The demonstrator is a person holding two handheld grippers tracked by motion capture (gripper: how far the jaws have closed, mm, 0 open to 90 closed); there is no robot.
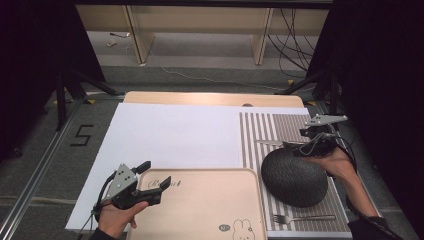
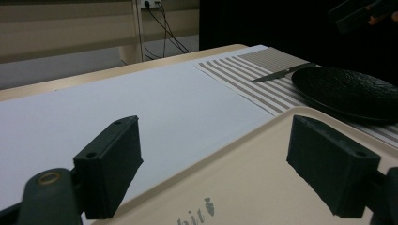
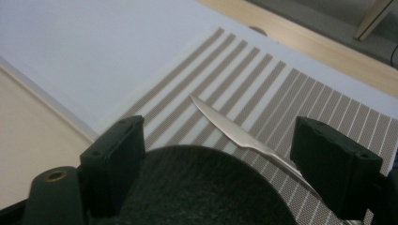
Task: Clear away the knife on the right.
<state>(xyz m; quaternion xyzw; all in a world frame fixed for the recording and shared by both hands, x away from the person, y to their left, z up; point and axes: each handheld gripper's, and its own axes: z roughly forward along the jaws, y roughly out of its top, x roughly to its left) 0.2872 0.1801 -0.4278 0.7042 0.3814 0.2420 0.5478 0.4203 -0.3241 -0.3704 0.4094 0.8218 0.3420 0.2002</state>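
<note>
With both sets of jaws spread and empty, the right gripper (image 1: 320, 134) was held over the black plate (image 1: 294, 177) beside the knife (image 3: 234, 133), which risked being knocked across the striped mat (image 1: 260, 135), while the left gripper (image 1: 150, 182) was poised over the tray (image 1: 210, 210) corner.

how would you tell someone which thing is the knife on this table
Find the striped placemat on the table's right side, then the black plate on it. The knife lies just beyond the plate, near the right tongs; the fork lies on the plate's near side.

Recording lab: black curtains (image 1: 30, 75), floor cables (image 1: 295, 40).
</note>
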